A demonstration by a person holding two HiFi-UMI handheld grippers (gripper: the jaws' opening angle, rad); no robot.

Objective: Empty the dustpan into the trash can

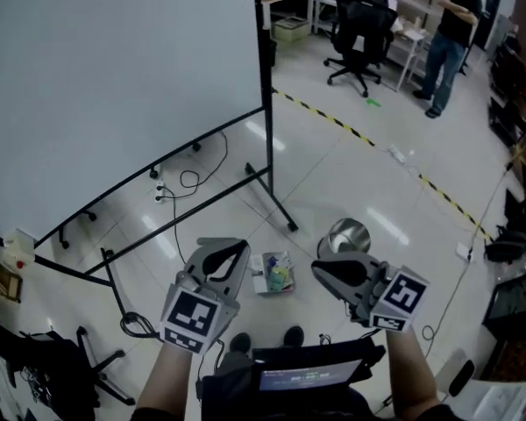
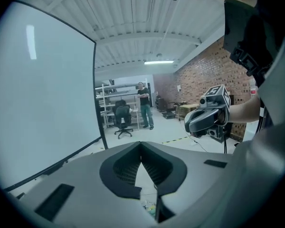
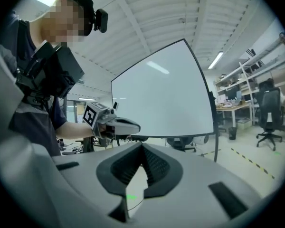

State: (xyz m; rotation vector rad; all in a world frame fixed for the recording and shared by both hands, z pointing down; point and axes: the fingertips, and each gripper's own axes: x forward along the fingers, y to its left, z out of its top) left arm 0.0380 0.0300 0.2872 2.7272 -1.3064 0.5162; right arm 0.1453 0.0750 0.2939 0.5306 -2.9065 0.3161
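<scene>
On the floor between my two grippers lies the dustpan (image 1: pixel 265 274), a pale pan with colourful litter in it. A shiny round metal trash can (image 1: pixel 347 234) stands just to its right. My left gripper (image 1: pixel 238 247) hovers left of the dustpan, shut and empty. My right gripper (image 1: pixel 319 270) hangs in front of the trash can, also shut with nothing in it. In the left gripper view the jaws (image 2: pixel 141 147) meet, and the right gripper (image 2: pixel 205 119) shows beyond them. In the right gripper view the jaws (image 3: pixel 142 147) are together, with the left gripper (image 3: pixel 118 126) beyond.
A large whiteboard (image 1: pixel 114 86) on a black wheeled frame (image 1: pixel 276 202) fills the left, with cables (image 1: pixel 186 179) under it. A striped floor tape (image 1: pixel 368 139) runs across. An office chair (image 1: pixel 359 38) and a standing person (image 1: pixel 447 33) are at the back right.
</scene>
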